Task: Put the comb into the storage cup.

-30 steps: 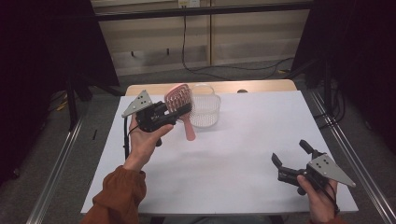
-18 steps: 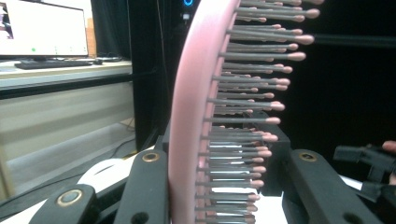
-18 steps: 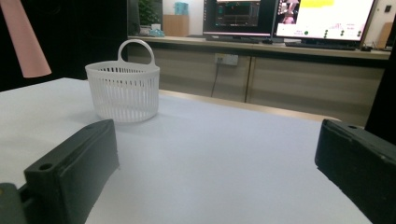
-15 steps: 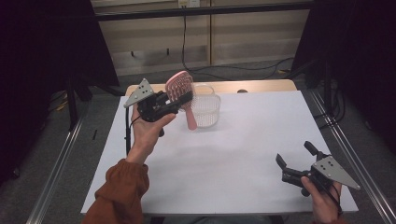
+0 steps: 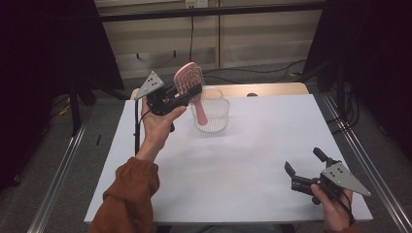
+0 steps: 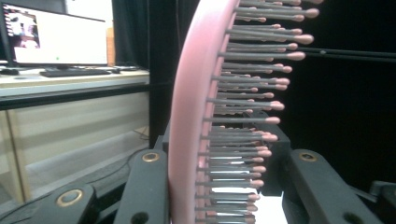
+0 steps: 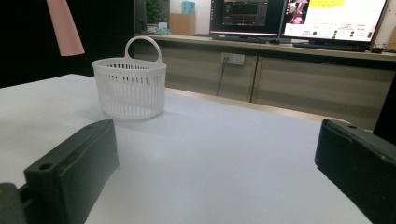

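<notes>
The pink hairbrush is raised above the counter at its far left, clenched by its head between the jaws of the left tool, handle slanting down over the white basket. The basket stands on the far counter. The right tool rests released near the near right edge.
</notes>
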`<state>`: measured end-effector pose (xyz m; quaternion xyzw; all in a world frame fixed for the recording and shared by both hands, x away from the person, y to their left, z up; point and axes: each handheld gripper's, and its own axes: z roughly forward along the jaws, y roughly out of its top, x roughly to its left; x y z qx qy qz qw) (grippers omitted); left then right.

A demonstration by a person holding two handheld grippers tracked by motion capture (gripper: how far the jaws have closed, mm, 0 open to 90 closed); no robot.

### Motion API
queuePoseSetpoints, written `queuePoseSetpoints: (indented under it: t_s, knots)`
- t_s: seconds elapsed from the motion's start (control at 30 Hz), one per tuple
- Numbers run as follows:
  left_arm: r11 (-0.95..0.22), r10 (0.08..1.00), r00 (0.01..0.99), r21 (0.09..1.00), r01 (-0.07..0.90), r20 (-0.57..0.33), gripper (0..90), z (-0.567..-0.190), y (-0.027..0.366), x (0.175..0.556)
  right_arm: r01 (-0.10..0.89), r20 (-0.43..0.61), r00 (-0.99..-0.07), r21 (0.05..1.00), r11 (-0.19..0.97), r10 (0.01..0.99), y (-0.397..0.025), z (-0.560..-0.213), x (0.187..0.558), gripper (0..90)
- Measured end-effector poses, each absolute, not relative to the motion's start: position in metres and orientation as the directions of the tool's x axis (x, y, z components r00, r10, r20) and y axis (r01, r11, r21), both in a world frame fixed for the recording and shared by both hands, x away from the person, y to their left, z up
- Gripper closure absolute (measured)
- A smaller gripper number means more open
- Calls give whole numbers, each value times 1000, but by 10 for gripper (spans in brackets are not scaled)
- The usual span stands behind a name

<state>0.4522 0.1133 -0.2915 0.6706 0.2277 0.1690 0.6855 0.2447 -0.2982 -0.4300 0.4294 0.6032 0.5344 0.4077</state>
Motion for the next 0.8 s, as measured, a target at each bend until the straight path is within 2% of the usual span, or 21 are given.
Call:
queuePoseSetpoints:
  t_s: [0.33, 0.8]
  knots:
    - [49, 561, 823, 996, 73, -88, 640, -284, 103, 468, 82, -35, -301, 995, 62, 953, -297, -430, 244, 0]
    - [11, 597, 802, 1000, 25, -27, 640, -283, 94, 485, 91, -33, -304, 994, 64, 952, -297, -431, 245, 0]
